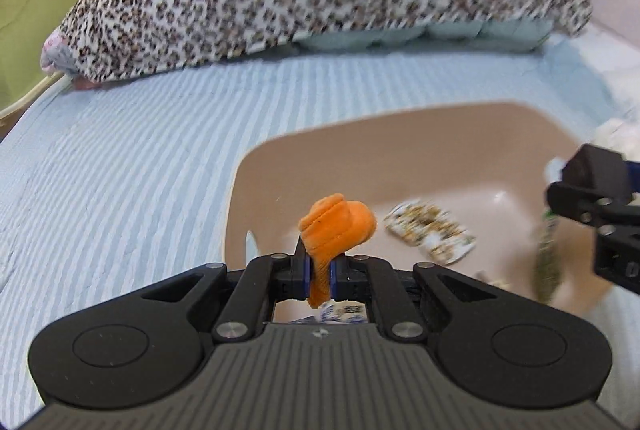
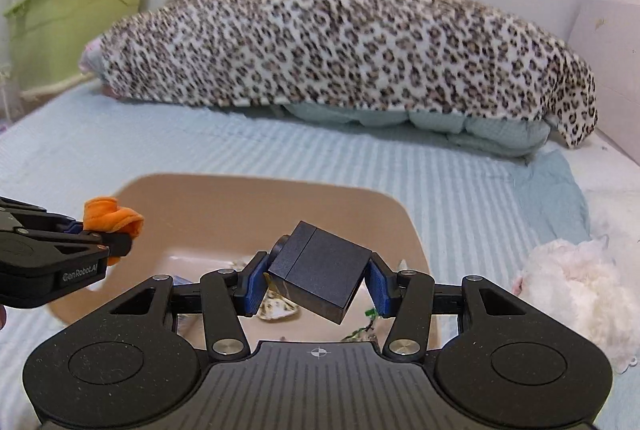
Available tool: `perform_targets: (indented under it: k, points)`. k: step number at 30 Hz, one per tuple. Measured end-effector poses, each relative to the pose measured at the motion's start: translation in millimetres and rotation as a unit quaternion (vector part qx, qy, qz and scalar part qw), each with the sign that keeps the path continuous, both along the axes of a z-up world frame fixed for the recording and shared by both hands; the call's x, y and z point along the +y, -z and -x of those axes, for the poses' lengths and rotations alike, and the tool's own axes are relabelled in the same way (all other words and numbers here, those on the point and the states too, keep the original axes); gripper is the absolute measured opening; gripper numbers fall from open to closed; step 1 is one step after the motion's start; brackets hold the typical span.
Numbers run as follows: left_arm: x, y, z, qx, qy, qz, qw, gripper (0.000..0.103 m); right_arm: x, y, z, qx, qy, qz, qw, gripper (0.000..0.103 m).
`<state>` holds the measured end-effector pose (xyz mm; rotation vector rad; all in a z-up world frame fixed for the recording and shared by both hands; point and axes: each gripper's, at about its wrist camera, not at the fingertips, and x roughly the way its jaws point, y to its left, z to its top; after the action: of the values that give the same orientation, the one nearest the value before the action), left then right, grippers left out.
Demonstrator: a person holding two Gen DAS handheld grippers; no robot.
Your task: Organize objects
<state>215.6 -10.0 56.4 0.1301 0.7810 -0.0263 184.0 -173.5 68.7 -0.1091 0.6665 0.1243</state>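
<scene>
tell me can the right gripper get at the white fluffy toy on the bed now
Probably not yet: the right gripper is shut on a black box. The white fluffy toy lies uncovered to its right, outside the beige bin.

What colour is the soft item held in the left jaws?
Orange: the plush item shows best in the left wrist view.

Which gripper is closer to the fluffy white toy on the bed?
The right gripper. It holds a black box over the beige bin, with the fluffy white toy just off its right side. The left gripper, holding an orange fabric piece, is at the bin's far side.
</scene>
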Motion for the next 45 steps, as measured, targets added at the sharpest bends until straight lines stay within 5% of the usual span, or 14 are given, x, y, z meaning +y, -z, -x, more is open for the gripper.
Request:
perform_targets:
  k: [13,14,16,18,20,27,45]
  points:
    - [-8,36,-10,0.059,0.026,-0.02,0.9977,0.017,16,51,-19,0.09,-0.007,0.036,0.995,0.048]
    - [-8,33,-9,0.058,0.027,-0.021,0.9977,0.025,15,48,-18,0.089,-0.004,0.036,0.995,0.057]
    - [-9,26,-4,0.048,0.033,-0.02,0.9981,0.036,12,40,-15,0.081,-0.001,0.035,0.996,0.058]
    - [-12,16,1,0.039,0.03,-0.028,0.9984,0.068,8,31,-9,0.072,0.001,0.037,0.997,0.066]
    - [-13,6,8,0.019,0.026,-0.03,0.999,0.076,3,19,-3,0.062,0.005,0.038,0.997,0.074]
    - [-4,-20,29,0.016,0.011,-0.007,0.9998,0.077,-16,-11,26,0.046,0.02,0.022,0.998,0.088]
    - [4,-52,120,-0.006,0.027,0.007,0.9996,0.077,-25,-46,116,0.03,0.013,0.006,0.999,0.09]
